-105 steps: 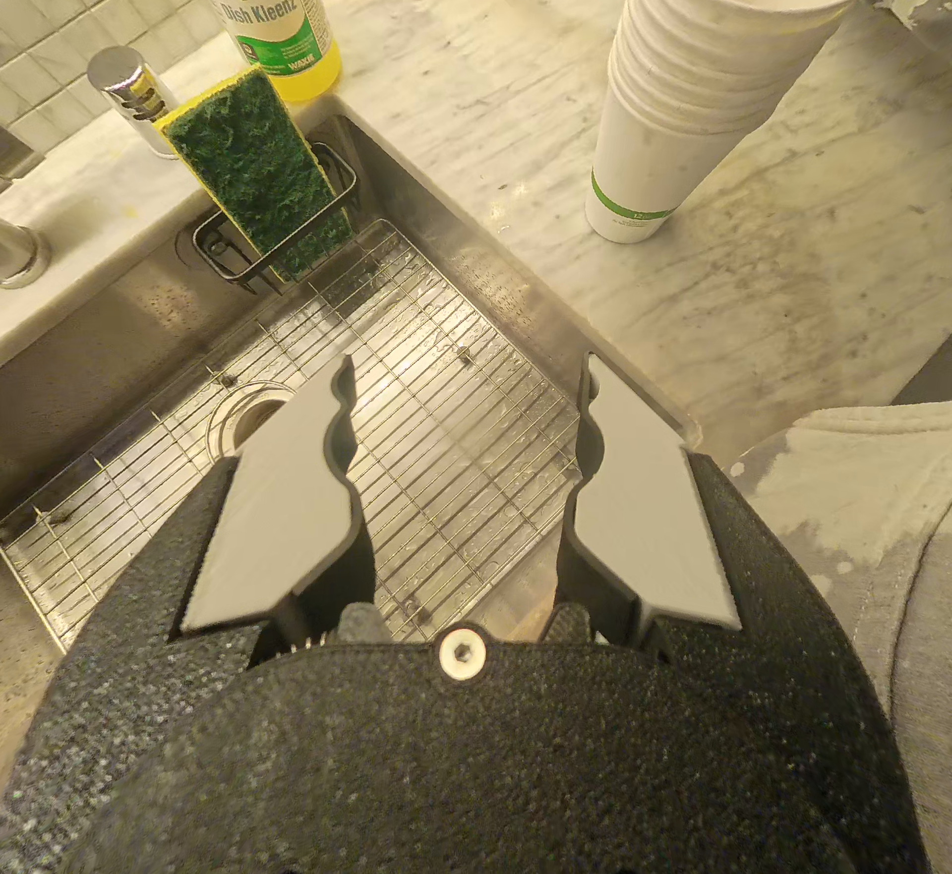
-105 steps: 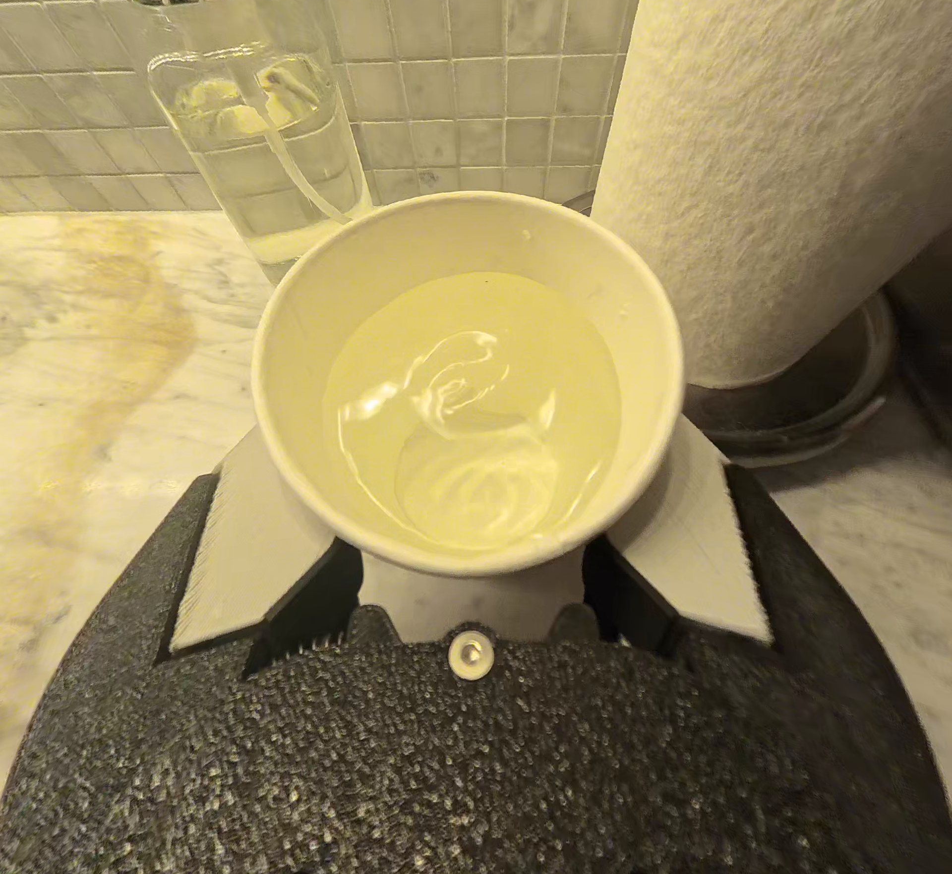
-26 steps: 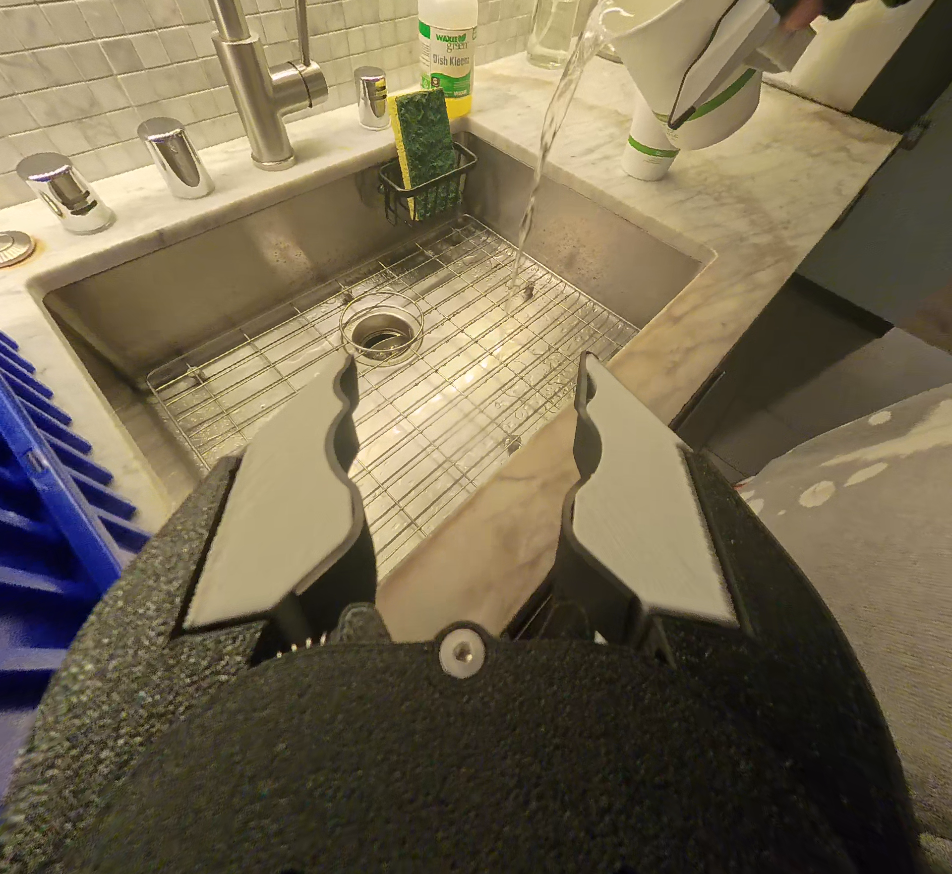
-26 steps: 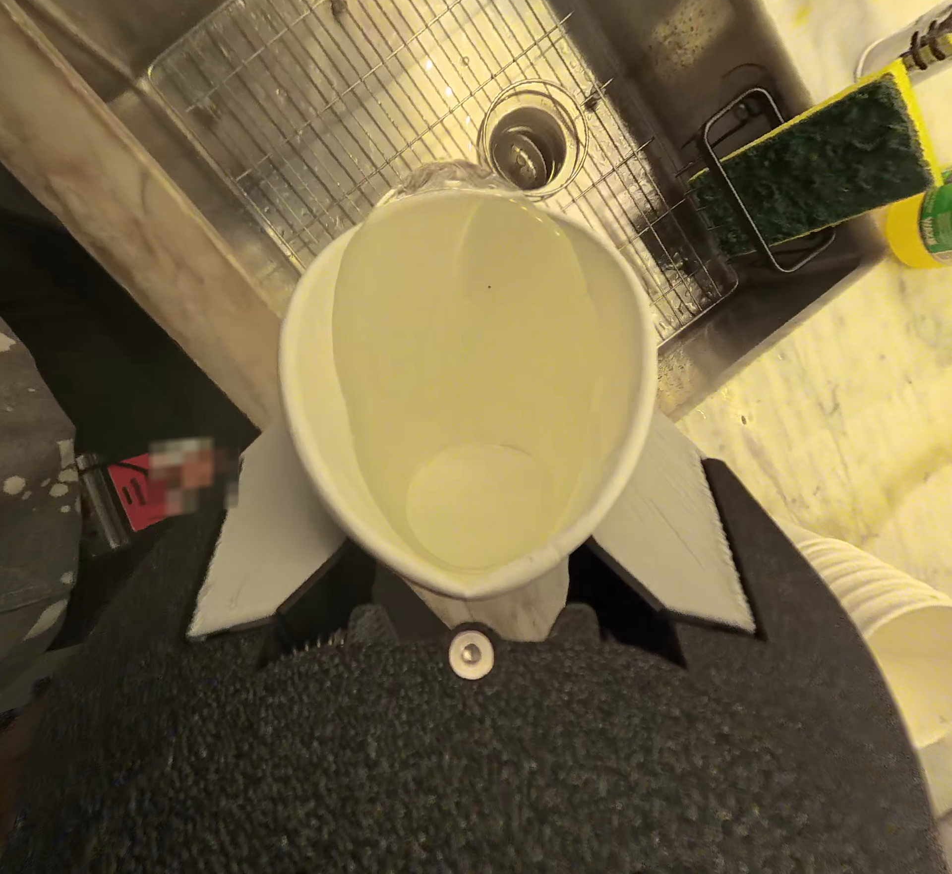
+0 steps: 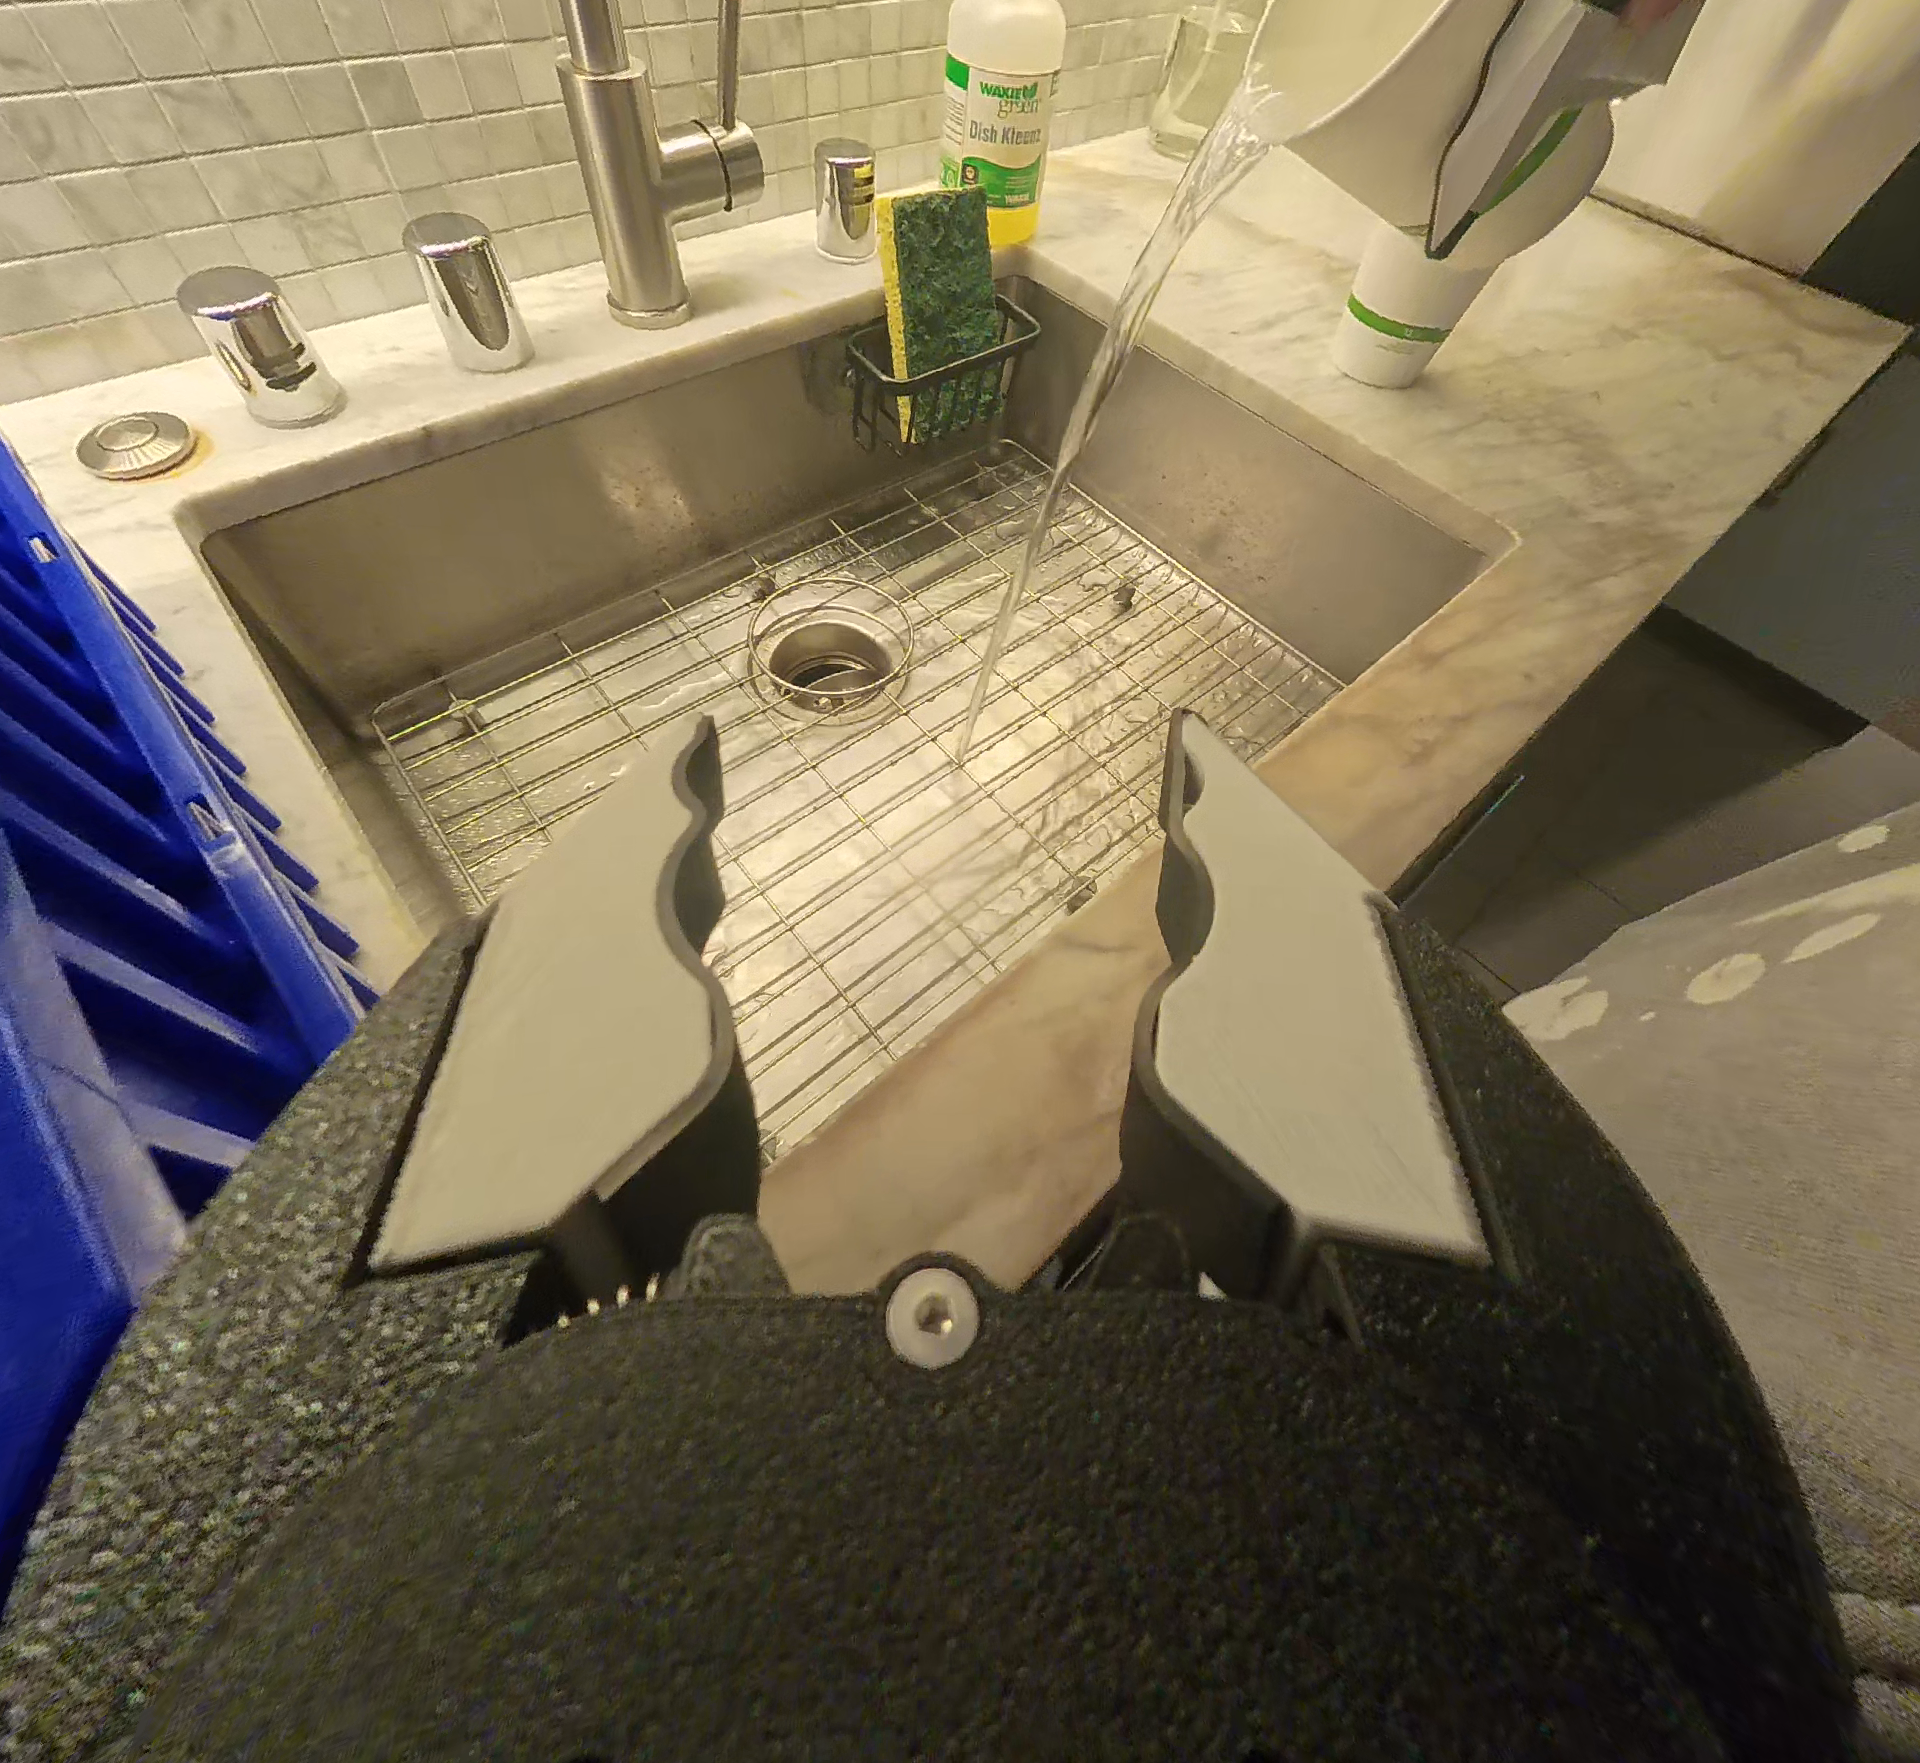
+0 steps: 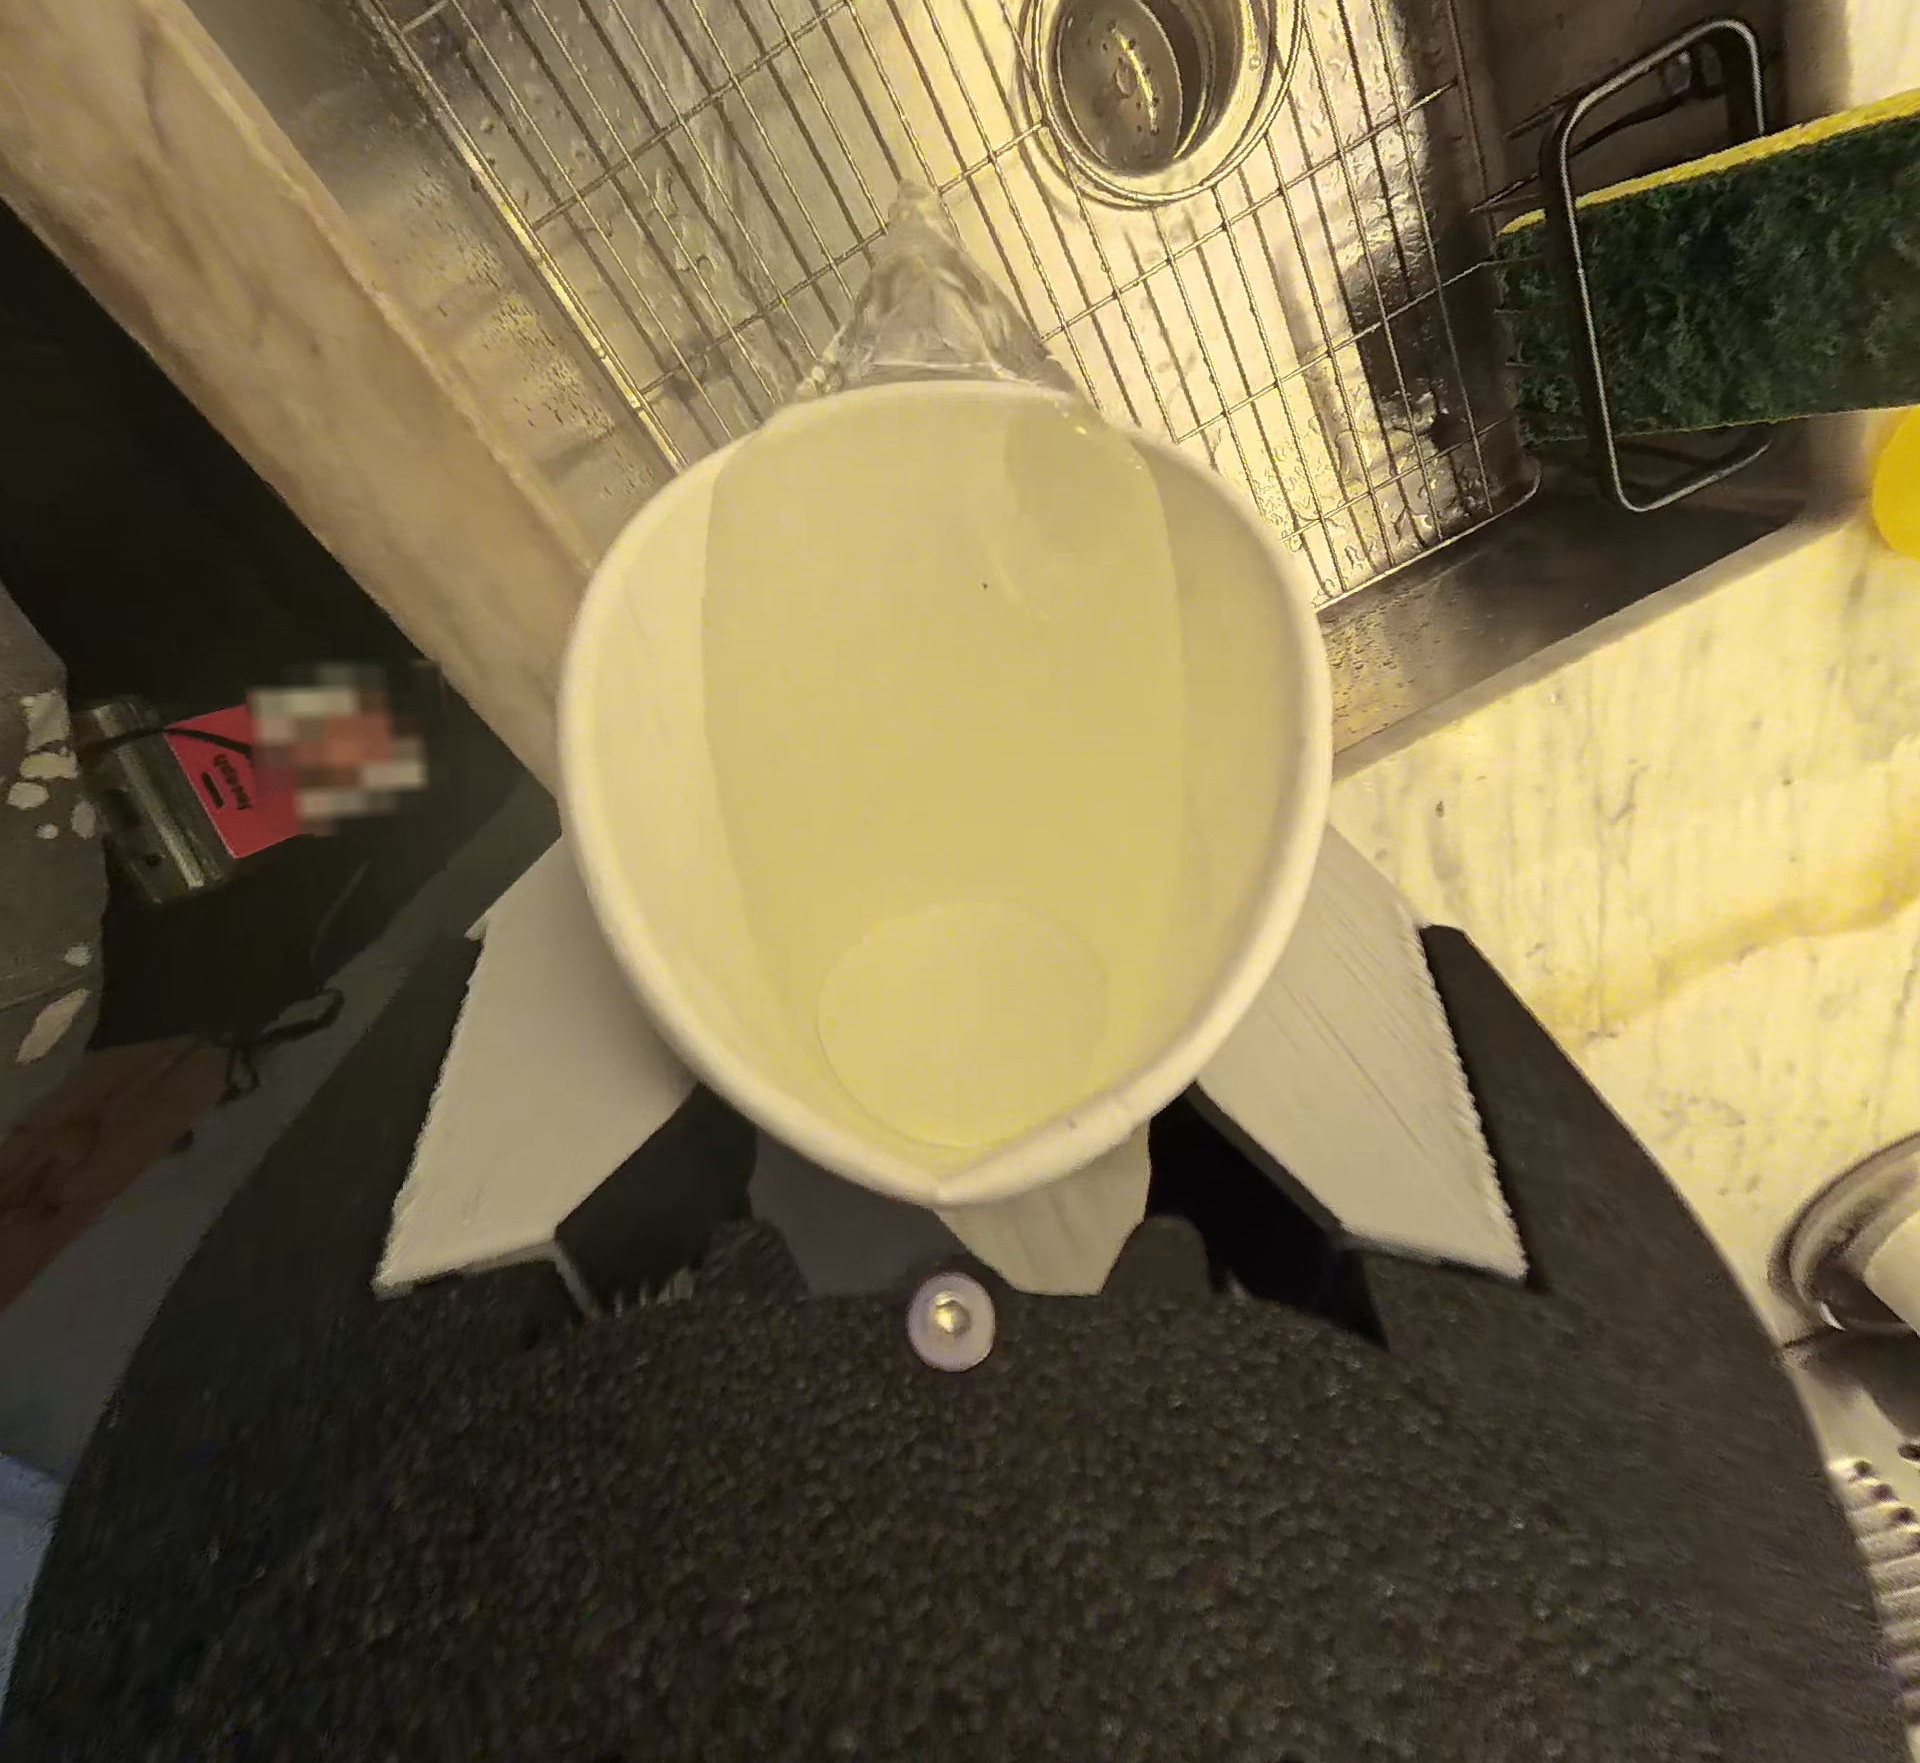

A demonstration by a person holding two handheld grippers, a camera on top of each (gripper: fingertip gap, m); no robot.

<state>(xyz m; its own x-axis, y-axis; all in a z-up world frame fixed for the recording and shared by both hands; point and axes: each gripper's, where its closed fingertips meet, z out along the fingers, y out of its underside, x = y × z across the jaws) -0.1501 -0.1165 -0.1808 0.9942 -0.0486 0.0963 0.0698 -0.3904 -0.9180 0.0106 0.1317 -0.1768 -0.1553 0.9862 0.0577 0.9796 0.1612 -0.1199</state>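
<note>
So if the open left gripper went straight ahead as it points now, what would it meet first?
Probably the wire grid on the steel sink's floor; the left gripper is empty, nothing lies between, though depth is unclear.

One sink, one faucet, one sponge — two bottles, three chrome caps

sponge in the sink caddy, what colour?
Sponge: dark green scrub face on a yellow body. Shows best in the left wrist view.
</note>
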